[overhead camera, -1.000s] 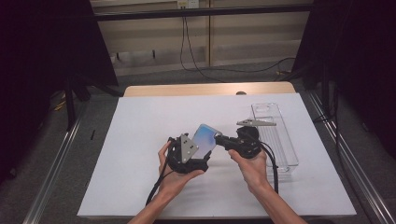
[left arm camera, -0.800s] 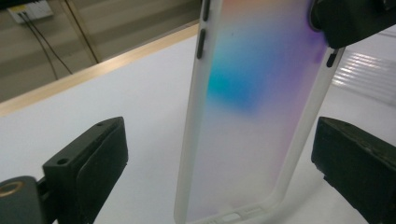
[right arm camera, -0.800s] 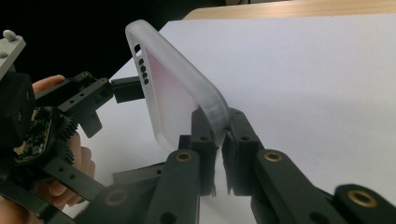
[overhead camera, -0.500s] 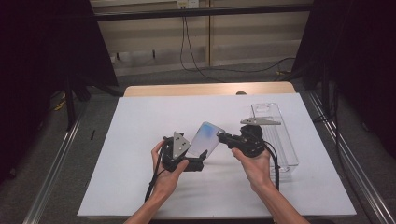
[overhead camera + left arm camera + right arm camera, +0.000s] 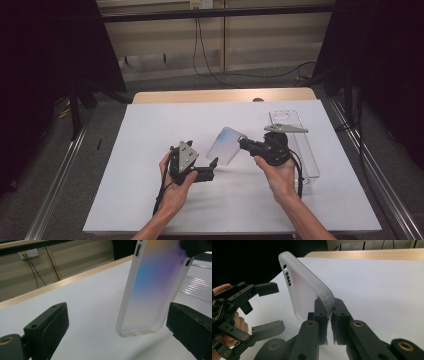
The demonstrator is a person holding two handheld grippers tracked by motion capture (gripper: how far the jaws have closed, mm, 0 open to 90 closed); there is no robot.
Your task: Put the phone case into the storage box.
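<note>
since a second ago the left gripper (image 5: 212, 167) has drawn back to the left, off the phone case (image 5: 226, 145), and the two hands now sit further apart; the case has stayed with the right gripper (image 5: 243, 143).

high view: the right gripper holds the translucent case by one edge, lifted clear of the white worktop (image 5: 150, 130), tilted, near the middle and a little to the right. the left gripper lies just left of it and nearer, its jaws pointing right toward the case's lower corner but apart from it. a clear plastic box (image 5: 300, 150) lies on the worktop at the far right, behind the right hand (image 5: 277, 175). the left hand (image 5: 172, 187) wraps its gripper from below.

left gripper view: the jaws stand wide open, one at the lower left, the other at the right edge. the phone case (image 5: 152, 287) hangs between and beyond them, touching neither pad, its frosted back shading from orange through blue and violet to white. the black tip of the right gripper (image 5: 196, 247) pinches its upper corner.

right gripper view: the jaws of the right gripper (image 5: 333, 311) are closed tight on the rim of the phone case (image 5: 305, 287), which stands up from them on edge, its cut-outs near the top. to the left, the left gripper (image 5: 268, 307) shows its two jaws spread, empty, with fingers behind it.
</note>
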